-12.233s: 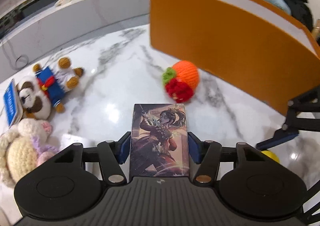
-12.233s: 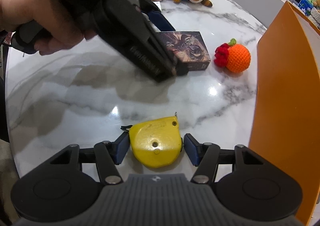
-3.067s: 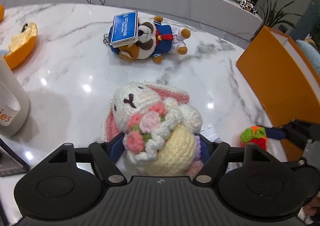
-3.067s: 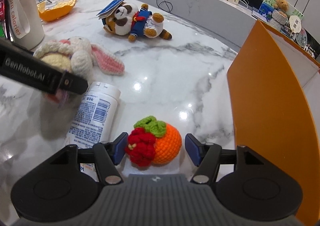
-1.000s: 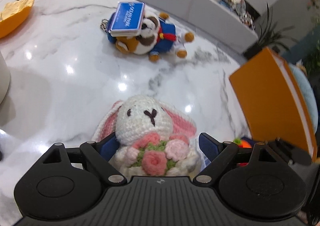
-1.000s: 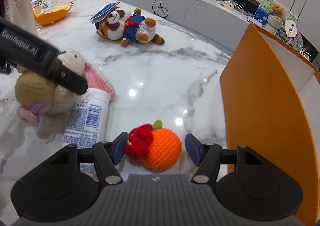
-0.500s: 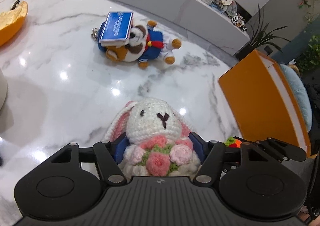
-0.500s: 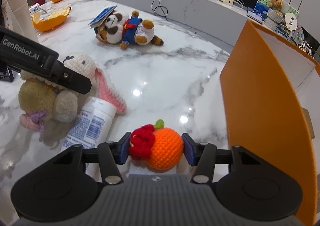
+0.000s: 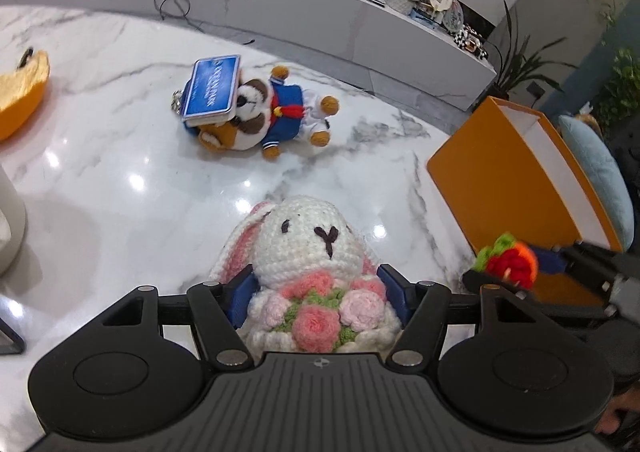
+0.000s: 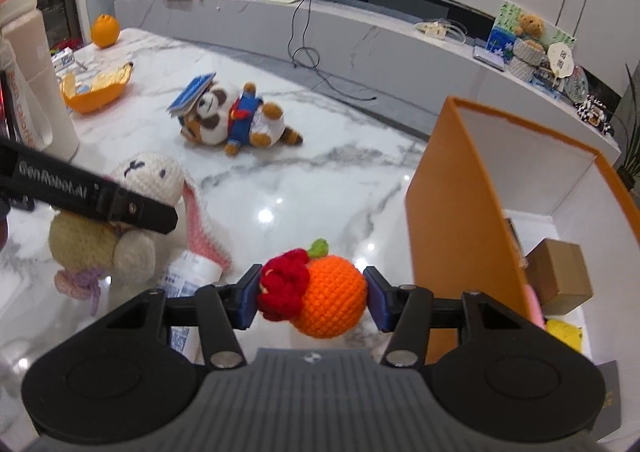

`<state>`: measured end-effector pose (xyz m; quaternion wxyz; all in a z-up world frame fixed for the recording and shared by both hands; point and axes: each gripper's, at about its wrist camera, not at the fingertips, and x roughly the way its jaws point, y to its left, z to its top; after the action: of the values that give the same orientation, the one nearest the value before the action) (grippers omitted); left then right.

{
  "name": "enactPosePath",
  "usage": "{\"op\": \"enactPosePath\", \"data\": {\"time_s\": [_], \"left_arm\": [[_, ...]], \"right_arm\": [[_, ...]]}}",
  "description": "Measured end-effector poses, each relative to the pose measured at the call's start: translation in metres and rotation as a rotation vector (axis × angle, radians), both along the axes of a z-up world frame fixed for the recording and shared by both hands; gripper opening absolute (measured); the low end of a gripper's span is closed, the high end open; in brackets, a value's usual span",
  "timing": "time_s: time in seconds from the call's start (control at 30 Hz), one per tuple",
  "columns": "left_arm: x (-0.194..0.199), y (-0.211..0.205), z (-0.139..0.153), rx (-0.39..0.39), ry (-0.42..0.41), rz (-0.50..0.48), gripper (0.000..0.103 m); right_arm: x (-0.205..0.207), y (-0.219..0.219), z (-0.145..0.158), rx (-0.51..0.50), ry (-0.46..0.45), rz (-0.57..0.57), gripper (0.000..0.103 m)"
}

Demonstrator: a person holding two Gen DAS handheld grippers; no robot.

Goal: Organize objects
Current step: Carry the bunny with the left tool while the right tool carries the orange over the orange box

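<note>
My left gripper (image 9: 316,294) is shut on a crocheted white bunny (image 9: 308,244) with pink roses and holds it above the marble table (image 9: 120,211). The bunny also shows in the right wrist view (image 10: 132,219). My right gripper (image 10: 314,298) is shut on a crocheted orange fruit (image 10: 324,294) with a red flower, lifted next to the open orange box (image 10: 448,211). The fruit also shows in the left wrist view (image 9: 508,262). Inside the box lie a brown carton (image 10: 560,276) and a yellow object (image 10: 564,332).
A plush dog in a blue sailor suit (image 9: 260,115) with a blue tag lies further back. A white tube (image 10: 184,284) lies on the table under the bunny. An orange peel (image 10: 96,91), a whole orange (image 10: 105,29) and a tall pale bottle (image 10: 36,87) stand at the left.
Both grippers have risen from the table with their toys. The right gripper has closed on the orange fruit and moved toward the orange box, so its inside shows now.
</note>
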<state>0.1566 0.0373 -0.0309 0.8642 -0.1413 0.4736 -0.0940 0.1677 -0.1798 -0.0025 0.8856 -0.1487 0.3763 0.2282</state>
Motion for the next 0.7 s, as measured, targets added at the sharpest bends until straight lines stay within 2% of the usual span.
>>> {"op": "enactPosePath", "data": {"time_s": [0.3, 0.7], "left_arm": [[-0.007, -0.016, 0.013, 0.081, -0.009, -0.024, 0.075], [0.000, -0.059, 0.061, 0.127, -0.081, -0.107, 0.075]], "right_arm": [[0.001, -0.028, 0.034, 0.057, -0.062, -0.079, 0.055], [0.011, -0.074, 0.055, 0.135, -0.092, -0.198, 0.055]]}}
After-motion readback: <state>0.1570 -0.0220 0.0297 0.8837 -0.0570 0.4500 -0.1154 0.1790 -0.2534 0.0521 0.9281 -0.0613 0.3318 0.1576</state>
